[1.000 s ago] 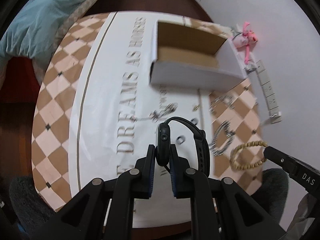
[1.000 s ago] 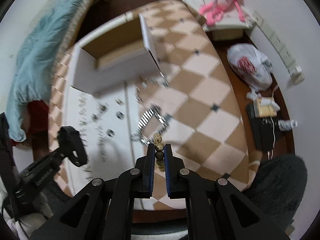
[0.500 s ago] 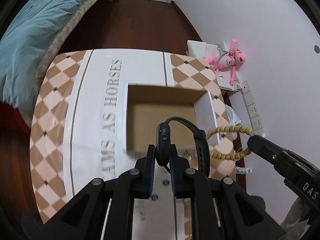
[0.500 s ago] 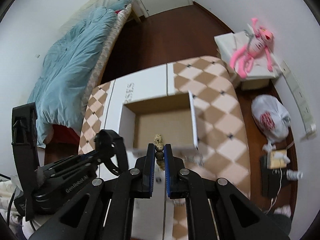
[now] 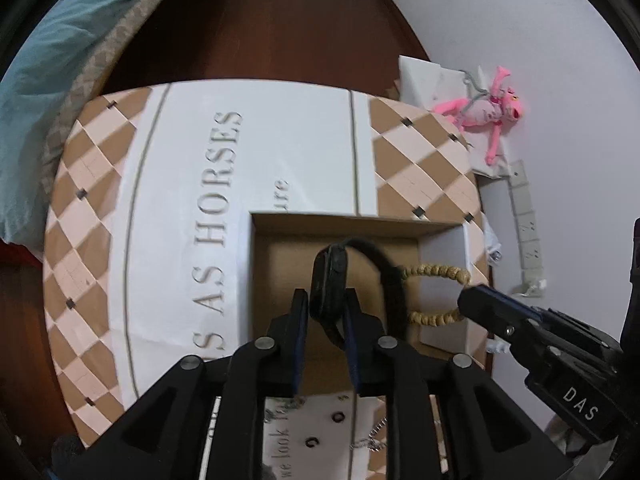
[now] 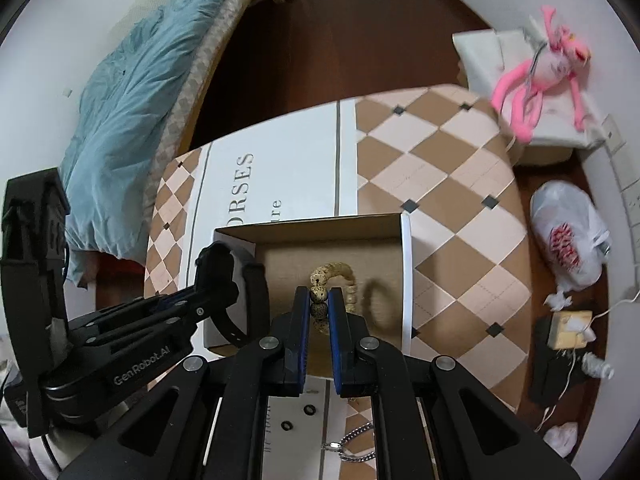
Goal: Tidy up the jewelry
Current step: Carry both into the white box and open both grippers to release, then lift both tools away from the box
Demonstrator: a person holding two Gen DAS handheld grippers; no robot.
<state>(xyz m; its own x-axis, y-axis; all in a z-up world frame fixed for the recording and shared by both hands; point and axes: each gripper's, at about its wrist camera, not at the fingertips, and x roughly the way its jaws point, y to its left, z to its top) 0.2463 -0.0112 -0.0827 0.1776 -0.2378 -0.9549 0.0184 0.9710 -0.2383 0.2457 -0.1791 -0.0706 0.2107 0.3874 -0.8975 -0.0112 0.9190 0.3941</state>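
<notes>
The tablecloth (image 5: 280,152) reads "AS HORSES"; the left tongs (image 6: 224,280) read "GenRobot.AI".

Soft, even indoor light is seen throughout. Strong fisheye bending and dark vignetting are shown at the edges. Slight motion blur is noted; a faint ring-shaped shadow (image 6: 375,304) is cast just right of the right hand-held gripper (image 6: 319,300).

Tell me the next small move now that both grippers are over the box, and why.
Probably let go: finish opening the left gripper, whose jaws have just been opening around the watch. It hangs over the box floor. The right gripper is clamped on the bead bracelet, also above the box floor, so it could release next.
</notes>
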